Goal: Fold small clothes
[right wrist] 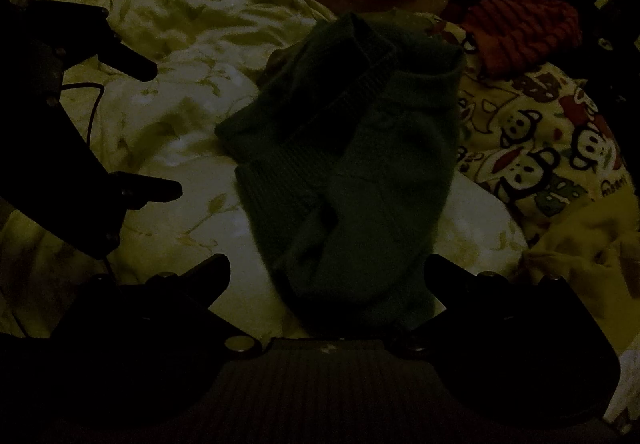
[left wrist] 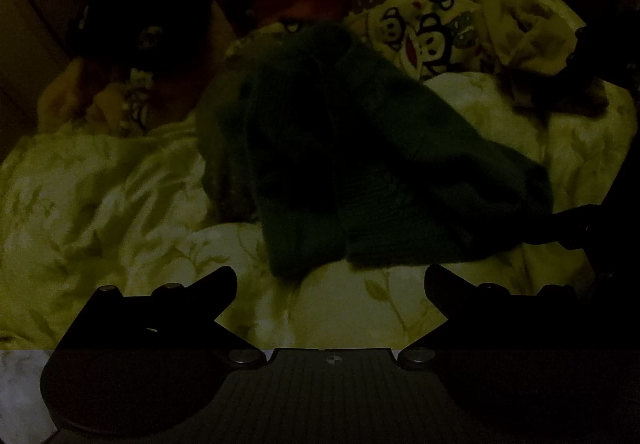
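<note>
A small dark green knitted garment (left wrist: 360, 172) lies crumpled on a pale leaf-print quilt (left wrist: 100, 196); it also shows in the right wrist view (right wrist: 352, 172). My left gripper (left wrist: 332, 284) is open and empty, its fingertips just short of the garment's near edge. It also shows at the left of the right wrist view (right wrist: 168, 132), open. My right gripper (right wrist: 328, 280) is open, with the garment's near end lying between its fingers. The scene is very dark.
A cartoon monkey-print cloth (right wrist: 540, 148) lies to the right of the garment, also seen in the left wrist view (left wrist: 420, 24). A red striped garment (right wrist: 520, 28) and dark clothes (left wrist: 132, 12) lie behind. A yellow cloth (right wrist: 580, 244) sits at the right.
</note>
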### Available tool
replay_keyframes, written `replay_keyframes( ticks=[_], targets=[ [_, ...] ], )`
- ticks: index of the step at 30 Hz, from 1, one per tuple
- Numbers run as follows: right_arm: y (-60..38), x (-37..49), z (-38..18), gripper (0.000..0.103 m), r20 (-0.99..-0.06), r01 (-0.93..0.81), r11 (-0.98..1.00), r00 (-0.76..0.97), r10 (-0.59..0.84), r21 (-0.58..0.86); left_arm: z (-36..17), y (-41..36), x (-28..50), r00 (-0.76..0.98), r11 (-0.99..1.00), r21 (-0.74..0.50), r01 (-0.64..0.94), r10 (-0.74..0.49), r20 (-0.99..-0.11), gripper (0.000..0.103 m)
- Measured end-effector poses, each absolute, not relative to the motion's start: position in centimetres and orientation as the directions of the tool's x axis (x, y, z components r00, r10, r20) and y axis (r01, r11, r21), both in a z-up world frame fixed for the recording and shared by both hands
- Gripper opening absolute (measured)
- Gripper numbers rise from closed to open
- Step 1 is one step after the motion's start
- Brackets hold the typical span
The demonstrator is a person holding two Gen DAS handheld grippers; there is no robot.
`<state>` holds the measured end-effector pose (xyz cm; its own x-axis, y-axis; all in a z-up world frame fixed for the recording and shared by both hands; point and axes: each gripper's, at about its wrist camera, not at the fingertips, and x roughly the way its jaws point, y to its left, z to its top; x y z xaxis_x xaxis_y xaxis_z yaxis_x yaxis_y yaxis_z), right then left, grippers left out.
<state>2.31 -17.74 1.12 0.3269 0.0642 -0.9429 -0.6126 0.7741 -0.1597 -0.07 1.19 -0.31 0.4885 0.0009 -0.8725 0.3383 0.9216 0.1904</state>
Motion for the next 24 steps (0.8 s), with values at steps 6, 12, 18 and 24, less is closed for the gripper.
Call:
replay_keyframes(
  ticks=[6,12,18,24],
  targets=[
    [-17.69,2.30,1.12,0.103,-0.943,-0.612,0.775,0.327,0.067,-0.158,-0.25,1.07,0.00,0.488,0.923,0.191,0.334,0.004,-0.873,0.103],
    [-17.75,2.33,1.09,0.103,-0.943,-0.613,0.775,0.326,0.069,-0.155,-0.21,1.13,0.06,0.487,0.923,0.190,0.336,0.003,-0.874,0.103],
    [-17.84,2.32,1.12,0.103,-0.942,-0.612,0.775,0.327,0.069,-0.156,-0.20,1.21,0.07,0.489,0.923,0.189,0.334,0.002,-0.872,0.103],
    [-17.84,2.34,1.05,0.103,-0.943,-0.612,0.776,0.325,0.071,-0.152,-0.22,1.24,0.09,0.486,0.922,0.189,0.337,0.001,-0.874,0.103]
  ],
)
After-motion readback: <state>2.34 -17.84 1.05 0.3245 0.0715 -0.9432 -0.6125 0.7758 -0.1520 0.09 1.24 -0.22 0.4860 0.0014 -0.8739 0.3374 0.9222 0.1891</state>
